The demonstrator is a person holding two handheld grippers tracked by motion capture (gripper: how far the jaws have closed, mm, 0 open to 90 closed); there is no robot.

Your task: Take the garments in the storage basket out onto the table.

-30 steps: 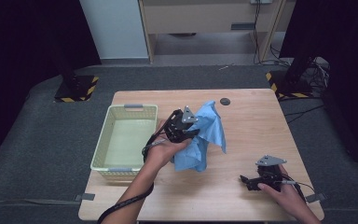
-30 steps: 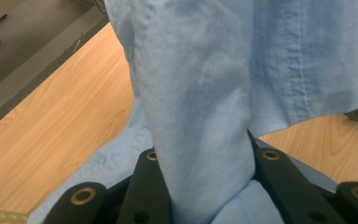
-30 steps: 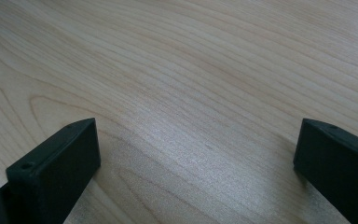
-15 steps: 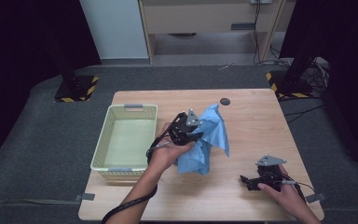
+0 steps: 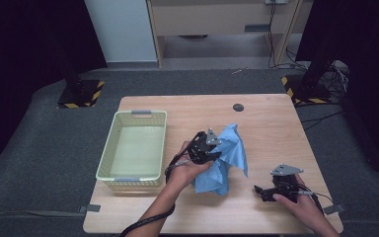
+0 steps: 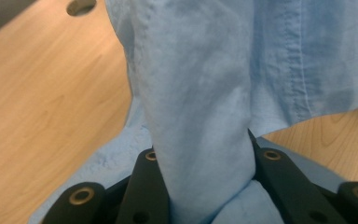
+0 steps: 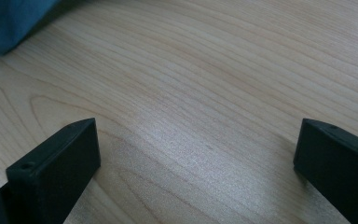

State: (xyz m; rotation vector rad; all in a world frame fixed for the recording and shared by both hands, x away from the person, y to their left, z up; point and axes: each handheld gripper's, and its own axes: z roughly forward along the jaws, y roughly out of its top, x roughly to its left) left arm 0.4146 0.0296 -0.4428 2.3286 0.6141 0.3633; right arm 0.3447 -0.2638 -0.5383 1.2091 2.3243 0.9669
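A light blue cloth point(image 5: 229, 158) hangs bunched over the middle of the wooden table point(image 5: 276, 123), its lower folds resting on the wood. My left gripper point(image 5: 216, 154) is shut on a thick fold of that blue cloth point(image 6: 205, 121), which fills the space between its black jaws. My right gripper point(image 5: 260, 190) rests low on the table near the front right, held by a hand. In the right gripper view its jaws stand wide apart over bare wood, my right gripper point(image 7: 196, 154) holding nothing, and a corner of the cloth point(image 7: 9, 18) shows at the top left.
A pale green plastic basket point(image 5: 112, 153) stands on the left part of the table. A small dark round hole point(image 5: 238, 106) sits near the far edge. Dark floor and black stands with striped bases surround the table.
My left gripper has sunk toward the table with the cloth, which now hangs lower and more bunched. The right gripper has stayed where it was.
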